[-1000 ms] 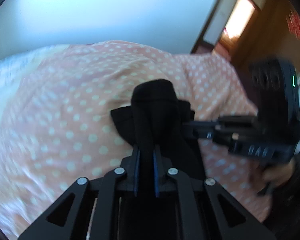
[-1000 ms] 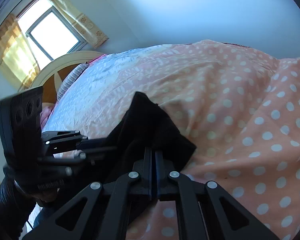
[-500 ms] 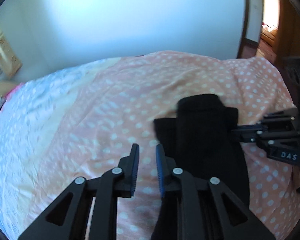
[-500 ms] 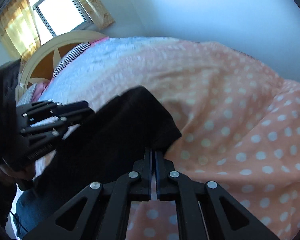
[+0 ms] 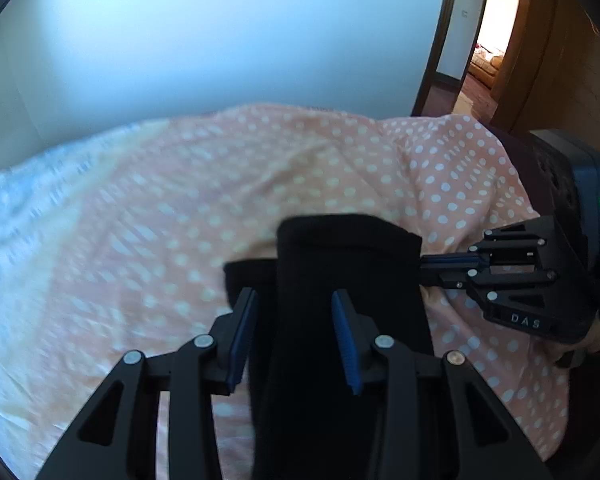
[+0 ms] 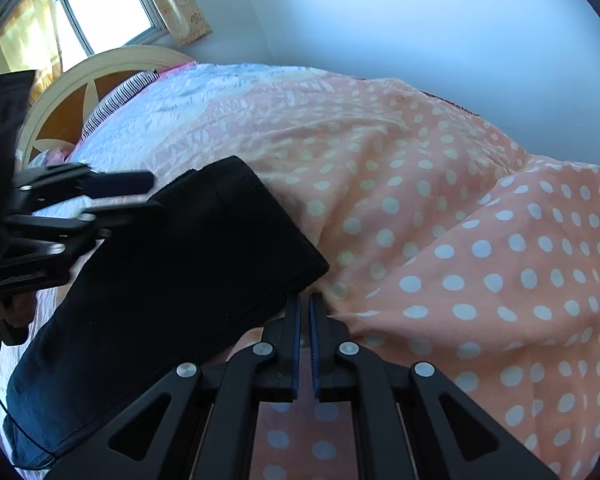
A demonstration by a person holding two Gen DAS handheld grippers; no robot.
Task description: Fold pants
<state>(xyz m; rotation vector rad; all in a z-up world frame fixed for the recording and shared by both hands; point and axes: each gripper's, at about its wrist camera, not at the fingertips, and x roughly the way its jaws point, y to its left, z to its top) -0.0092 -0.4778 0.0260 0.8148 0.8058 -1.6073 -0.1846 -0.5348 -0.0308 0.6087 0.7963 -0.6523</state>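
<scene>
The dark pants [image 5: 340, 304] lie folded lengthwise on the pink polka-dot bed cover [image 5: 204, 208]. My left gripper [image 5: 294, 304] is open, its blue pads either side of the pants' near part, hovering over them. My right gripper [image 6: 305, 304] has its jaws nearly together with nothing between them, just off the pants' corner [image 6: 204, 264]. It shows in the left wrist view [image 5: 432, 266] touching the pants' right edge. The left gripper shows in the right wrist view [image 6: 140, 196] at the pants' far side.
The bed has a light blue patterned part [image 6: 172, 104] toward the cream headboard [image 6: 100, 76] and a window [image 6: 100, 4] behind. An open doorway [image 5: 488, 44] and wooden door stand to the right of the bed's foot. A plain wall runs behind the bed.
My left gripper let go of the pants, opened wide and moved back over them. My right gripper released the pants' corner; the fabric now lies flat on the bed.
</scene>
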